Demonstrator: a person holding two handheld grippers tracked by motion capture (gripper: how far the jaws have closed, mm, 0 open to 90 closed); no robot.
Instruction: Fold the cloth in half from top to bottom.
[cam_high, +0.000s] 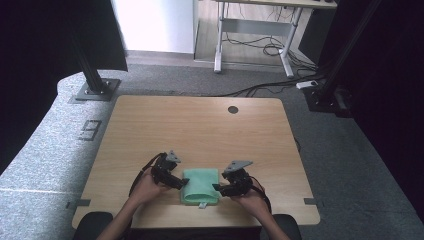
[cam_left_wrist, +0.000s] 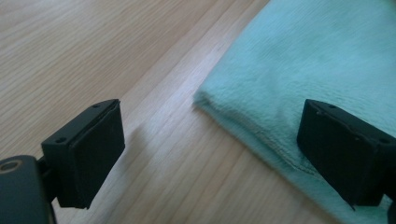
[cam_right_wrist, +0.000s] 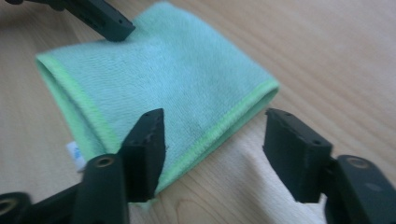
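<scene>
Low in the middle, the folded green cloth lies between both spread grippers; a careless bump could unfold it.

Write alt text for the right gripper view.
A folded green cloth lies flat on a wooden table, with the right gripper open at its near edge, one jaw over the cloth and one over bare wood. A jaw of the left gripper reaches the cloth's far side.
</scene>
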